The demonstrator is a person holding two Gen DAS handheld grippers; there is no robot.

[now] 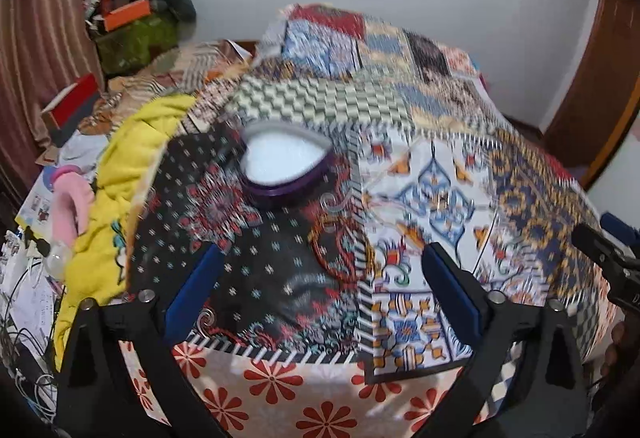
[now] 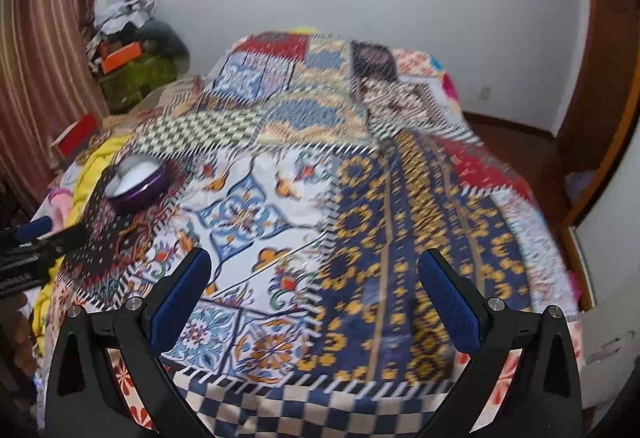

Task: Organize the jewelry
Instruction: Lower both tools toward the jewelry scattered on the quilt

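Two grippers hover over the quilt (image 1: 440, 173), the left gripper (image 1: 320, 278) and right gripper (image 2: 316, 286) both spread wide and empty. One purple heart-shaped box (image 1: 286, 165) sits open on the quilt near its left edge, ahead of the left gripper.

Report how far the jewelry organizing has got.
Nothing looks done: the purple heart-shaped box sits open on the patchwork bedspread, its white lining bare. Nothing is in hand; the left gripper and right gripper are both open and empty. The images are too blurred to pick out any jewelry, so the whole job remains.
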